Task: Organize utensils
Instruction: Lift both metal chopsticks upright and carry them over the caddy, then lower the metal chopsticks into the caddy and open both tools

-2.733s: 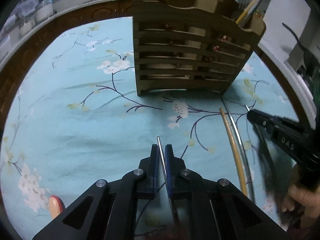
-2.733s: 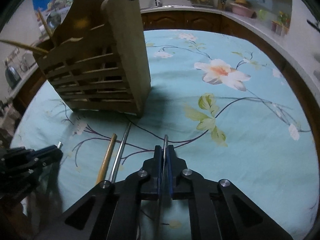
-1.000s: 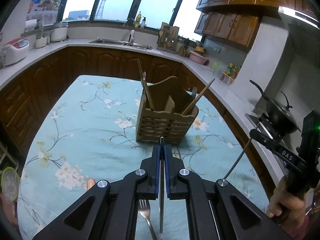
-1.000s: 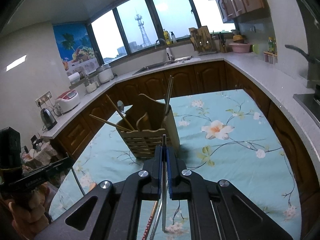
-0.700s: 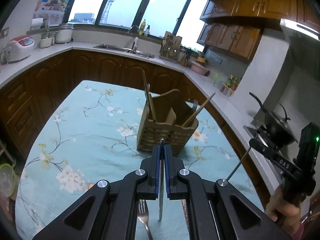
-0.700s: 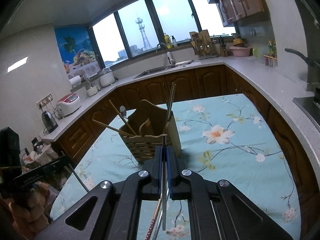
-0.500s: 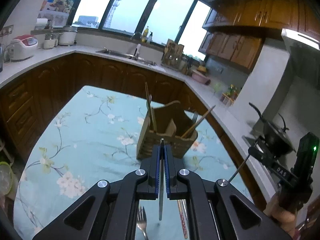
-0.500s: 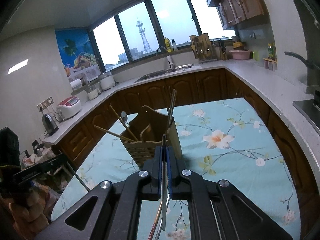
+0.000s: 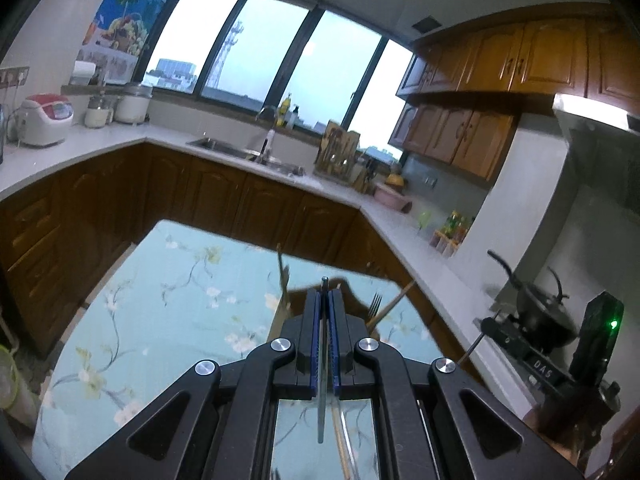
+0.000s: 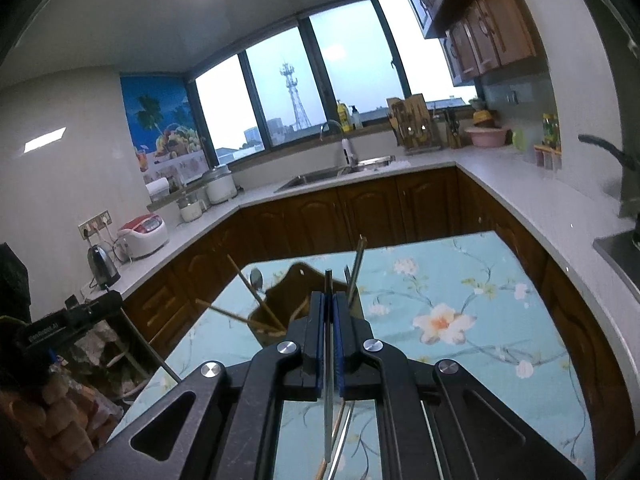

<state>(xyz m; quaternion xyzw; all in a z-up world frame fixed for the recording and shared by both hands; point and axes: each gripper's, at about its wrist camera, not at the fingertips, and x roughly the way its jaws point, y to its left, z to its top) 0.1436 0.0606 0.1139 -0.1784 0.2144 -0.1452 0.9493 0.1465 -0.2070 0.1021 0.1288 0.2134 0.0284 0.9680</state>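
Both grippers now lifted high over table, up from cloth level 2.7 s ago. L gripper (image 9: 324,292) clamped on 1 metal rod (image 9: 322,400); R gripper (image 10: 329,300) likewise on its chopstick (image 10: 329,408). Wooden caddy (image 10: 280,300) sits below, ahead on cloth. Next, prob.: drop-in.

Two grippers, the left gripper (image 9: 325,300) and the right gripper (image 10: 329,303), each clamp one metal chopstick (image 9: 322,364) (image 10: 329,368) above one floral-clothed table (image 10: 500,304) carrying one wooden utensil holder (image 10: 288,292), with one fork (image 9: 375,303) and one spoon (image 10: 256,277) standing inside.
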